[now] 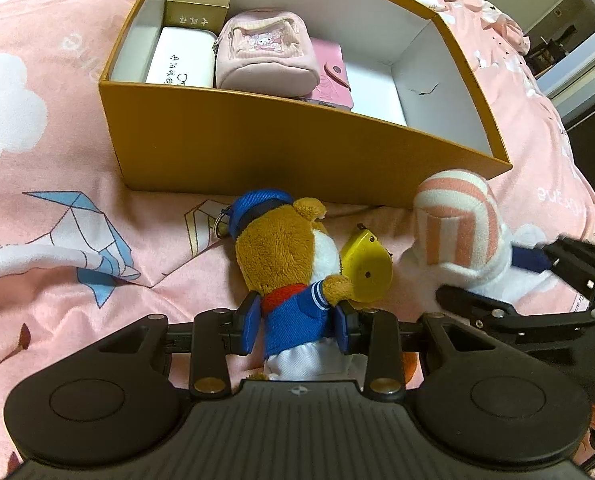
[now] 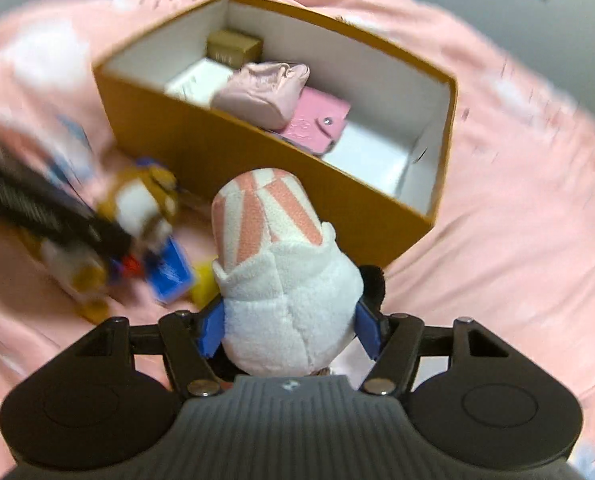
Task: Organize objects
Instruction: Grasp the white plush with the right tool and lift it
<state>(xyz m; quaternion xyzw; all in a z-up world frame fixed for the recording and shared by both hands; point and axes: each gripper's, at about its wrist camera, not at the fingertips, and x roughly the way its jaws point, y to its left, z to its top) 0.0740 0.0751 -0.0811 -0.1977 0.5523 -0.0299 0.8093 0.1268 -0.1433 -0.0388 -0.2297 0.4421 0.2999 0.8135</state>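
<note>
In the left wrist view, the left gripper (image 1: 297, 328) is being clamped on a brown bear plush (image 1: 293, 264) in a blue sailor jacket and cap, its blue pads pressing the torso from both sides; the plush's legs are being cut off behind the gripper body, and its face is being turned away. A yellow round object (image 1: 367, 266) is being partly hidden behind the bear's arm, so what it is cannot be told. The right gripper (image 2: 289, 330) is being closed around a white plush with a pink-striped hood (image 2: 281, 264), whose front is not being shown. The right wrist view is being smeared by blur toward its left edge. Everything is being supported by a pink printed bedsheet (image 1: 57, 240). Just beyond the plushes, an open orange box (image 1: 257, 148) is being occupied by a white case (image 1: 181, 62), a gold box (image 1: 197, 6), a pink mini backpack (image 1: 267, 54) and a pink wallet (image 1: 331, 72). A dim doorway (image 1: 557, 28) is being glimpsed far right.
</note>
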